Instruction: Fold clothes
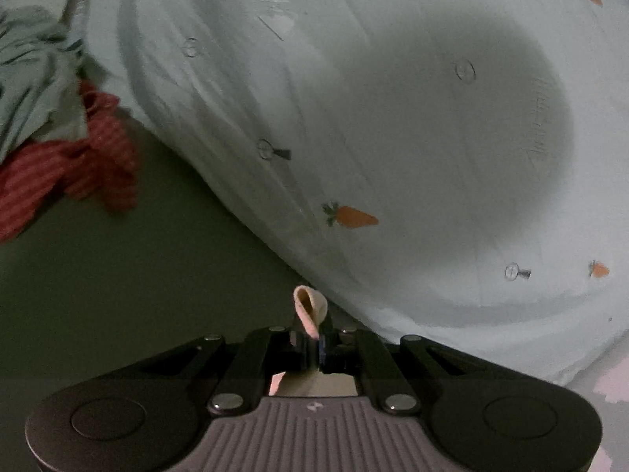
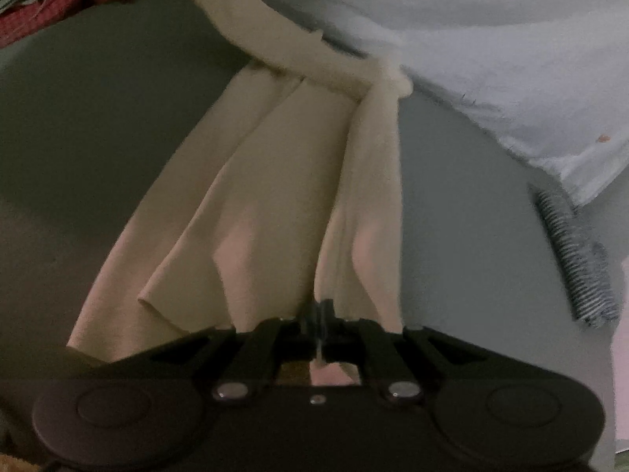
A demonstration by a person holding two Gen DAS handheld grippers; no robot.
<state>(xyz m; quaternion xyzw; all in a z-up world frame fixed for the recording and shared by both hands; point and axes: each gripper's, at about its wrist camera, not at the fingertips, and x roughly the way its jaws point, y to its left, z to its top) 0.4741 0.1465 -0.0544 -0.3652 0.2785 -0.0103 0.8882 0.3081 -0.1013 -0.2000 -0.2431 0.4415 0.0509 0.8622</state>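
Note:
My left gripper (image 1: pixel 312 348) is shut on an edge of a cream-pink garment (image 1: pixel 309 308); a small fold of it sticks up between the jaws. My right gripper (image 2: pixel 320 314) is shut on the same cream garment (image 2: pixel 267 181), which hangs stretched in long folds away from the jaws toward the bedding. The far end of the garment twists into a bunch (image 2: pixel 389 78) by the bedding's edge. The cloth is lifted off the dark green-grey surface (image 2: pixel 98 118).
A pale blue duvet with carrot prints (image 1: pixel 354 118) fills the right and top; it also shows in the right wrist view (image 2: pixel 491 39). A red striped garment (image 1: pixel 78 161) and a pale green one (image 1: pixel 27 63) lie heaped at left. A grey striped item (image 2: pixel 574 259) lies at right.

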